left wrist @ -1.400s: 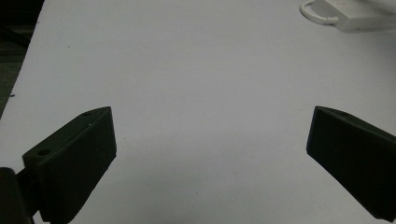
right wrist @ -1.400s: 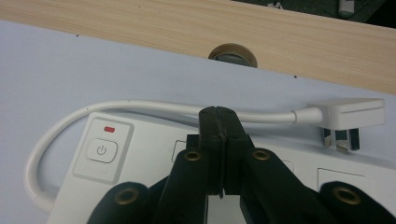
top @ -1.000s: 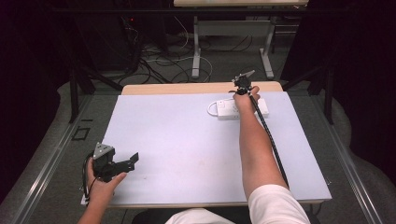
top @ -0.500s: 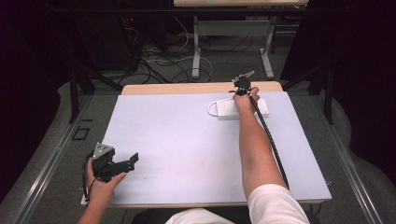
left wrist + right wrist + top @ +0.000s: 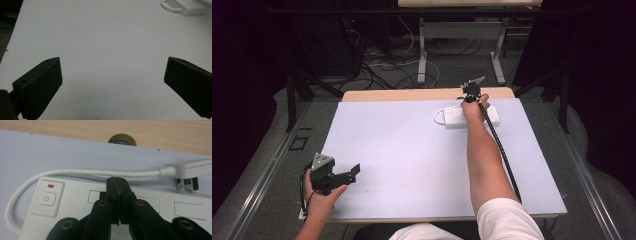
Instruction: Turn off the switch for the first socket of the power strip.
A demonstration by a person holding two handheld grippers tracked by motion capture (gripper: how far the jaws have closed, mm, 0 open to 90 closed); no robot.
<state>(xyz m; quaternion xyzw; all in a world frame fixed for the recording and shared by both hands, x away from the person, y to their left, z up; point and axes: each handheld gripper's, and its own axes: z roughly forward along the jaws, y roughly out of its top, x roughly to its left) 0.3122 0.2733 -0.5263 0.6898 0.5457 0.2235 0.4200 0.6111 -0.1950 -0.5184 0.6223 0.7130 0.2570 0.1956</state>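
Observation:
A white power strip [image 5: 451, 118] lies at the far right of the white table [image 5: 412, 150]. In the right gripper view the strip [image 5: 67, 220] shows a power button [image 5: 46, 198] under a red light [image 5: 50, 186], with its white cable [image 5: 100, 172] looping to a plug [image 5: 190, 170]. My right gripper [image 5: 117, 180] is shut, nothing visible between its jaws, tips over the strip's far edge beside the cable; it [image 5: 470, 99] stands at the end of an outstretched arm. My left gripper [image 5: 355, 172] rests at the front left corner, open and empty [image 5: 112, 75], pointing across the table toward the strip [image 5: 192, 8].
A bare wooden band [image 5: 150, 132] with a round cable grommet [image 5: 122, 140] runs along the table's far edge. Beyond it are the legs of another table [image 5: 422, 55] and floor cables [image 5: 382, 65]. The right gripper's black cable [image 5: 502, 155] trails along the forearm.

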